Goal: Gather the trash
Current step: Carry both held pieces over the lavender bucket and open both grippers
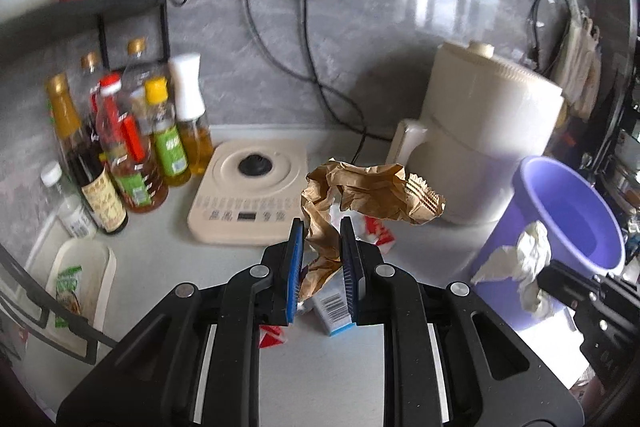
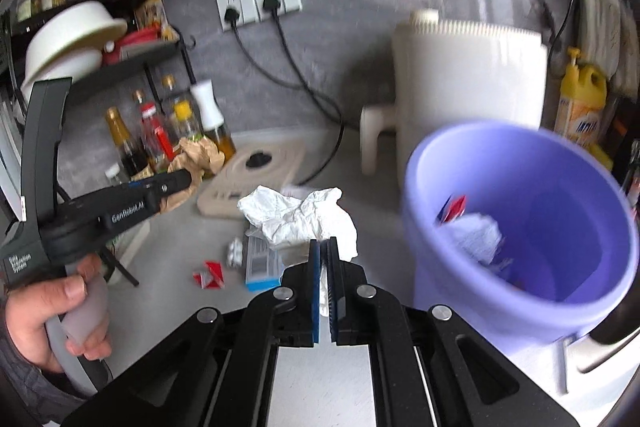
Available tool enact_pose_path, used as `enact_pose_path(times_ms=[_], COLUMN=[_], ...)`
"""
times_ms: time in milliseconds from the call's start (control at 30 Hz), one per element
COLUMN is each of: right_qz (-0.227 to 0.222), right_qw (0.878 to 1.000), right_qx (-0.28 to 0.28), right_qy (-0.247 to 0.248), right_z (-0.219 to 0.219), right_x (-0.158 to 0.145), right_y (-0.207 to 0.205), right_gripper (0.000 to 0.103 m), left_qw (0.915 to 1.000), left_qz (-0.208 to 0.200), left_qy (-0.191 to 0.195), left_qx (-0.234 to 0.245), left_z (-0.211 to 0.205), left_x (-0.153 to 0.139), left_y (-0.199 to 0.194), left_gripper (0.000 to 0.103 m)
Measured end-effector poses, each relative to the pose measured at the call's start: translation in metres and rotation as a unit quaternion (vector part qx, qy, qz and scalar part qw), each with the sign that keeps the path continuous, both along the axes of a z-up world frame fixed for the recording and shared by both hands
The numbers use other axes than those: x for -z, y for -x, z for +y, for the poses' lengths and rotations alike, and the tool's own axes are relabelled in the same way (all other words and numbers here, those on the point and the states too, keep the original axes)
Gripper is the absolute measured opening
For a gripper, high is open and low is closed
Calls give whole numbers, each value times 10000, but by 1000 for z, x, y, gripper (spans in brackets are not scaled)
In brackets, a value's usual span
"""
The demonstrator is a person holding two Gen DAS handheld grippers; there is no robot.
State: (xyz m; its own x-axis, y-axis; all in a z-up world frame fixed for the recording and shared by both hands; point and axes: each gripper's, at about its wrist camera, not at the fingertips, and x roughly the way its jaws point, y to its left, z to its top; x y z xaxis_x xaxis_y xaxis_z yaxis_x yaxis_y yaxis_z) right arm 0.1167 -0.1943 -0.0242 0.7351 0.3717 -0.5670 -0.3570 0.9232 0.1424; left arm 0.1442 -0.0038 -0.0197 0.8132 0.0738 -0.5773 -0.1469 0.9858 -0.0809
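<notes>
Right wrist alone shows trash inside the purple bucket (image 2: 560,211).

Readable in the right wrist view only: "GenRobot.AI" in white along the black arm of the left gripper (image 2: 182,183). Smaller white lettering on its handle block, too blurred to read. Bottle labels and a carton's barcode (image 1: 334,303) illegible.

Purple bin (image 2: 520,227) mouth open from above, white appliance (image 2: 468,87) close behind. Bottles (image 1: 128,147) crowd counter (image 1: 320,367) left; litter mid-counter.
</notes>
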Motion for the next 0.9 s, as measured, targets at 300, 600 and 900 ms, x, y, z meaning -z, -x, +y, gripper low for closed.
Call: enact_pose_path(times_ms=[300,600,900], right_qz=[-327,-478,-421], right_qw=[9988,9955,9913], right_qx=[341,793,1234], right_qy=[-117,-191,-172], right_z=[-33,-72,-104], right_x=[-28,-40,-38], right_y=[3,5,-2], right_gripper=[4,4,8], left_qw=[9995,9976,9952], left_qz=[-243,-423,-436], left_qy=[-97,-205,-200], left_qx=[175,499,855], left_z=[-25,-59,-89], left_x=[-24,-40,-40], left_y=[0,-8,-18], left_gripper=[18,18,18])
